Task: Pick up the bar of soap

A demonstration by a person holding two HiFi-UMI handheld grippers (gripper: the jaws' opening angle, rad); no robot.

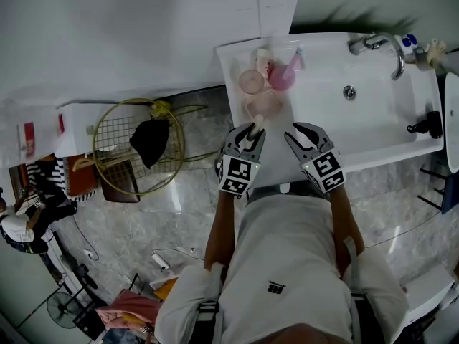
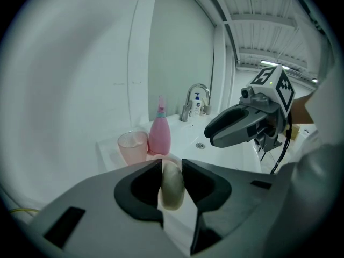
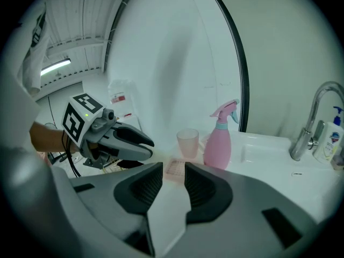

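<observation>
Cream-coloured and rounded, the bar of soap (image 2: pixel 173 184) sits upright between the fingers of the left gripper (image 2: pixel 172 172), which are clamped on its two flat sides. It hangs in the air above the front edge of the white washbasin (image 1: pixel 373 120), at the ledge end away from the tap (image 1: pixel 380 45).

On that ledge, just behind the soap, lies a pink soap dish (image 1: pixel 262 104). Further back stand a pink cup (image 1: pixel 251 81) and a pink spray bottle (image 1: pixel 283 74), close together by the wall.

Beside the left one, nearer the bowl of the basin, the right gripper (image 3: pixel 173 179) is held at about the same height and tilt. Its fingers stand a little apart with nothing between them; only the soap dish shows through the gap. Both grippers point down towards the basin from its front side, and neither touches it.
</observation>
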